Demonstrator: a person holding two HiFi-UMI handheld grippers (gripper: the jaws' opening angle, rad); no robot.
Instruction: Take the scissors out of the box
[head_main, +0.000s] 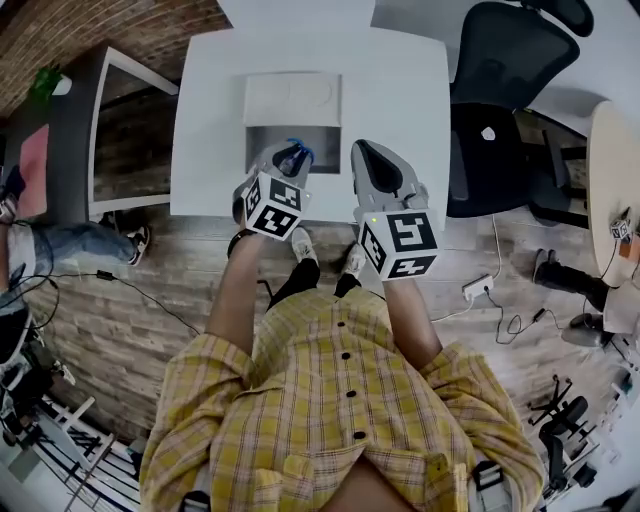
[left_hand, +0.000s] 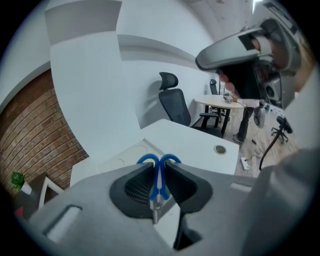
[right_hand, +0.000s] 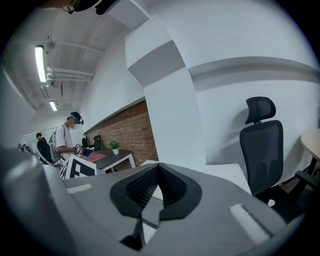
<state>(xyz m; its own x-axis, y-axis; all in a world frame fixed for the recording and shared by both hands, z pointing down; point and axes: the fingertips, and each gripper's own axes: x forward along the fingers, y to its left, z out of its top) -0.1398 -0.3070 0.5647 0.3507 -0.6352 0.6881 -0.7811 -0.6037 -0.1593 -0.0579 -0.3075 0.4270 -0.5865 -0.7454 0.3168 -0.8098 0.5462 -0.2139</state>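
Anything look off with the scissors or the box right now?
Nothing stands out. The left gripper holds the blue scissors squarely between its fingers, pinched just below the handle loops, over the open box. The right gripper is shut and empty.

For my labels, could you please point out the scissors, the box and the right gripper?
scissors (left_hand: 147, 159): left gripper view, blue handle loop.
box (head_main: 265, 135): head view, bare grey inside.
right gripper (right_hand: 159, 167): right gripper view, where its closed tips meet.
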